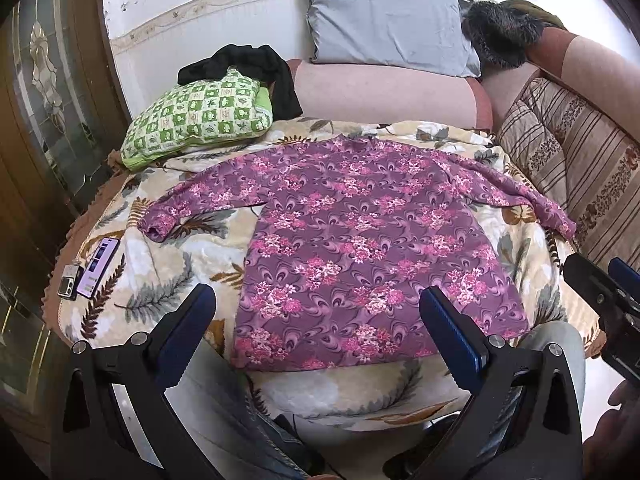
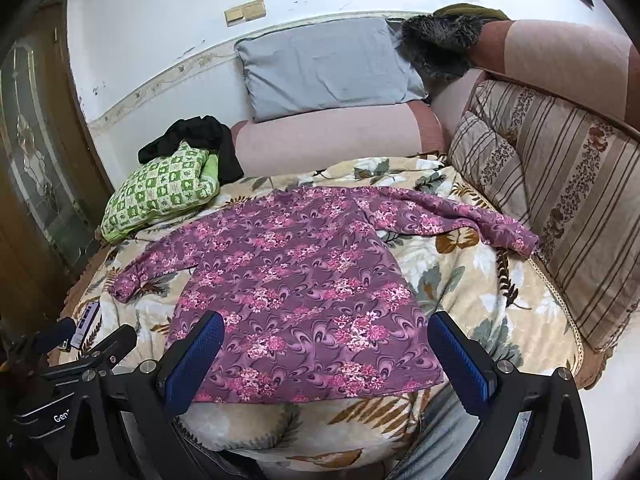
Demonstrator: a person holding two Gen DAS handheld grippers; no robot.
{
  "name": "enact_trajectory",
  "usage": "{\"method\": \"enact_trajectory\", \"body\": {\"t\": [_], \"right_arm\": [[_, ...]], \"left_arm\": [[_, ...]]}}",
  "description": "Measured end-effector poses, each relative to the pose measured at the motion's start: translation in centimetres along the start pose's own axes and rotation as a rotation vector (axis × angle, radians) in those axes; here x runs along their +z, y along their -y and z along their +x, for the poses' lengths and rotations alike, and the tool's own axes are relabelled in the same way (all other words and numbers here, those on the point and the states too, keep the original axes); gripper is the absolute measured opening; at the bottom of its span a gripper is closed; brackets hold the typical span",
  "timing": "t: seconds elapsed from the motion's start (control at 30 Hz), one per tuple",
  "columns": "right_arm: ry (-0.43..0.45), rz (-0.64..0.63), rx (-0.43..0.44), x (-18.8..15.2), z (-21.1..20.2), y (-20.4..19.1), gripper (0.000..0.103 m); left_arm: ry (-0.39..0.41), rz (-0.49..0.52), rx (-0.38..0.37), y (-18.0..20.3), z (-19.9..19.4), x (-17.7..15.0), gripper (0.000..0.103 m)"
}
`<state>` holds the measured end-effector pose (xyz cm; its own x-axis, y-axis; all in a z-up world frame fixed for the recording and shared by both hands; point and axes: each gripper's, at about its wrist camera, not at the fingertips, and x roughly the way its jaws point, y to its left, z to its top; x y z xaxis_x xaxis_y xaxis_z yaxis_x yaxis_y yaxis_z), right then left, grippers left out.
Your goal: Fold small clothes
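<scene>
Fabric fills most of what I see: a purple long-sleeved top printed with pink flower clusters and swirls lies spread flat, hem toward me, on a cream blanket patterned with grey and brown fern leaves. Both sleeves are stretched outward; the one on my right runs to the edge of a striped brown cushion with a woven floral band, and its cuff droops there. The top's cloth looks thin and soft, with light wrinkles near the shoulders.

My left gripper hovers above the hem with its jaws spread wide, holding nothing; the blue ribbed pads sit on black angular frames with round bolts. My right gripper hangs the same way over the hem's right half, jaws wide apart and empty, its pads showing a fine dotted texture.

Behind the top, a plump green-and-white checked pillow carries a crumpled black garment. A smooth grey pillow leans on the white wall above a pink rounded bolster, beside something dark and furry. At the blanket's left edge lie a phone with a lit screen and a small silver rectangular device.
</scene>
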<state>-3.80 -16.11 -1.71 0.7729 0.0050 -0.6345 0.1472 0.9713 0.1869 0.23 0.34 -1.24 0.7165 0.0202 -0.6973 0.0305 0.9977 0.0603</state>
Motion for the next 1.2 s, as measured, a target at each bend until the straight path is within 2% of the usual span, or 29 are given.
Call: {"method": "enact_trajectory", "body": {"t": [1.2], "right_arm": [[0.013,-0.027,-0.018,0.12,-0.42,-0.51,0.101]], "left_arm": [[0.001,0.007,0.005,0.0,-0.3,-0.15,0.103]]}}
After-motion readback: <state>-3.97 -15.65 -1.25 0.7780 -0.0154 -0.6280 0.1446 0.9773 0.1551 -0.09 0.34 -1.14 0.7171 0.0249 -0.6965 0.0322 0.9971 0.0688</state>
